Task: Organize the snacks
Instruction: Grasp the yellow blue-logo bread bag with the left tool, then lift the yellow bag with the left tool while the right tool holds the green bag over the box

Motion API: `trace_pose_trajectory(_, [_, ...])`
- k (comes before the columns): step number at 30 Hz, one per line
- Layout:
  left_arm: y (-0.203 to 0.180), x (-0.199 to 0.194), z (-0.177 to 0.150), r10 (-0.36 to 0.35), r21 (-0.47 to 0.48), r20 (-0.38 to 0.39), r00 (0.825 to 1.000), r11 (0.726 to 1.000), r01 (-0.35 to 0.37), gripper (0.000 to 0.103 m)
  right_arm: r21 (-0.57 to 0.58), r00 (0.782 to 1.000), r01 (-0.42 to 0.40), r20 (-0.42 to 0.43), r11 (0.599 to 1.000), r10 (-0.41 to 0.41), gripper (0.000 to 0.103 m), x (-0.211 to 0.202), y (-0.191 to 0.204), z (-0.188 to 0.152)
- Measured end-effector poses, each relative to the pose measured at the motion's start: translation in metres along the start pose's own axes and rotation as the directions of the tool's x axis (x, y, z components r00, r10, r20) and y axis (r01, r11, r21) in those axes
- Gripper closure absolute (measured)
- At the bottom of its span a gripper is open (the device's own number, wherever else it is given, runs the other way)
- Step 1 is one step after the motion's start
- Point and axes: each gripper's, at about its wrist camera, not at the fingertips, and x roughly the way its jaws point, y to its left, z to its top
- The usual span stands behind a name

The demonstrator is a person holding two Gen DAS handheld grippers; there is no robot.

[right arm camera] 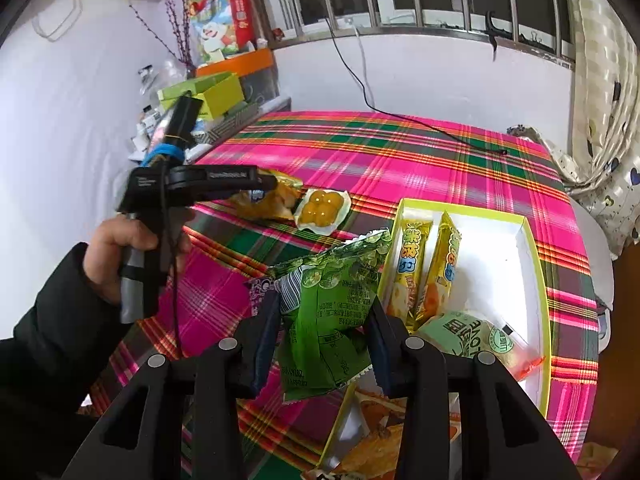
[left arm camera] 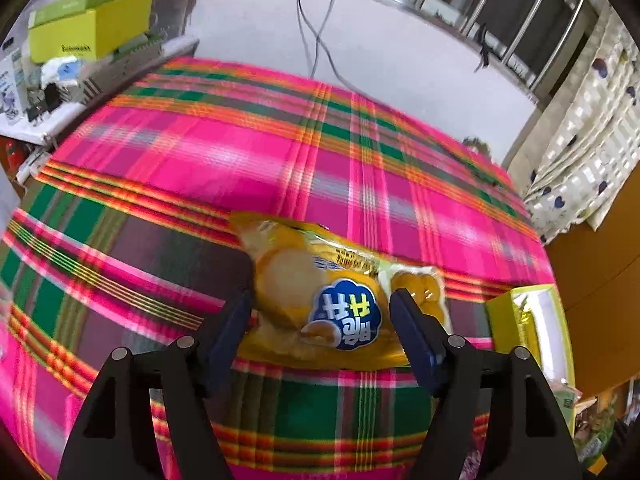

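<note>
Nearest, in the right wrist view: right tool (right arm camera: 324,308) clenched on the green packet (right arm camera: 340,264), pads biting the lower half, top seam fanning up and free. Puffy film pouch, so probably light, soft and a bit slick; likely crushable inside. Best gripped across the crimped seam or low on the body, as here, with no more squeeze than holds it. Pitched steeply down, just beside the near-left rim of the open box (right arm camera: 500,256), where two yellow bars (right arm camera: 416,256) and a round green-labelled snack already lie, with bare white floor left at the far end.

Farther out, on the plaid desk (left arm camera: 240,152): left tool (left arm camera: 320,300) released, jaws spread wide on either side of the yellow packet (left arm camera: 288,276), which seems to rest flat on the cloth rather than hang. Hard to say whether the right-hand pad brushes its edge. Same sort of pillow pouch: light, yielding, glossy, prone to sliding on a flat pinch; better taken across the narrow width near a sealed end. Hand (right arm camera: 116,248) wrapped round the grip, dark sleeve behind, tool angled down at the desk.

Beyond, touching that packet or nearly so, a clear-topped pack of four yolk-yellow balls (right arm camera: 322,204).
</note>
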Motion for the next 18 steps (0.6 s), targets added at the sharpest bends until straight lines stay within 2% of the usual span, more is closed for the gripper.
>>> trace_pose_trajectory(3, [0.001,0.011,-0.002,-0.023,-0.009,-0.019,1.0,1.0,0.022,0.026,-0.001,1.0,0.0,-0.001,1.0,0.0,0.065,0.001,-0.001,0.001])
trace_pose_trajectory(9, [0.001,0.014,-0.004,-0.039,-0.017,-0.03,0.999,0.999,0.039,0.026,0.0,1.0,-0.002,0.002,1.0,0.002,0.065,0.002,-0.003,0.0])
trace_pose_trajectory(15, [-0.008,-0.003,-0.008,-0.026,0.045,0.023,0.999,0.999,0.025,0.051,0.007,1.0,-0.001,0.006,1.0,0.0,0.065,0.001,-0.005,0.001])
trace_pose_trajectory(18, [-0.012,-0.009,-0.01,-0.013,0.072,0.035,0.999,0.997,0.01,0.056,0.009,1.0,-0.001,0.009,1.0,0.0,0.065,-0.001,-0.005,0.0])
